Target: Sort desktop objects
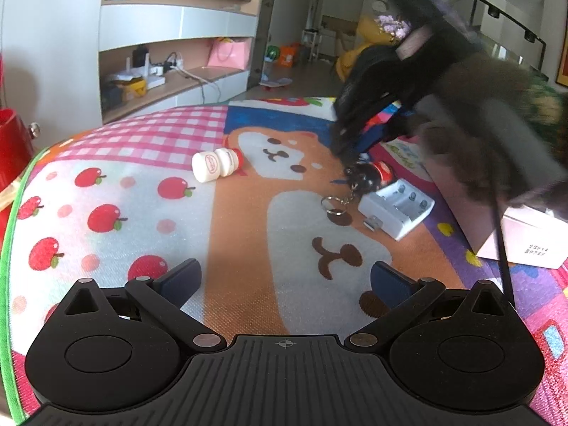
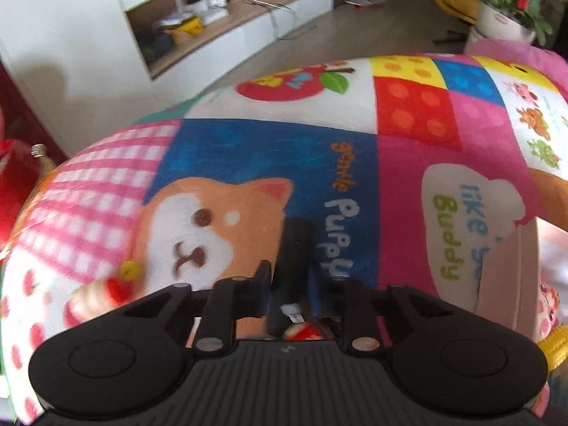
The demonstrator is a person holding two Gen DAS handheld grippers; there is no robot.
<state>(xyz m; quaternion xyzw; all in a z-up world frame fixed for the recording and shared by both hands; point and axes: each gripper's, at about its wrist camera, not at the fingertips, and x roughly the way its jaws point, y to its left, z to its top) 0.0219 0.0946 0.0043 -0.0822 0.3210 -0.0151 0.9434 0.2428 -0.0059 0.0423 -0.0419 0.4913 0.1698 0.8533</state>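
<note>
My left gripper [image 1: 284,277] is open and empty, low over the cartoon-print tablecloth [image 1: 149,191]. Ahead lie a white bottle [image 1: 216,164] on its side, a dark bottle-shaped keychain [image 1: 369,177] with a metal ring [image 1: 332,201], and a white battery charger [image 1: 397,207]. My right gripper [image 1: 346,142] shows blurred in the left wrist view, tips just above the keychain. In the right wrist view my right gripper [image 2: 296,280] is shut on a black stick-shaped object [image 2: 294,259]. A blurred white bottle [image 2: 96,300] lies at lower left.
A pink cardboard box [image 1: 525,245] stands at the right edge of the cloth; it also shows in the right wrist view [image 2: 504,277]. A red container [image 1: 12,149] stands off the table's left. A potted plant [image 2: 511,3] stands beyond the far right corner.
</note>
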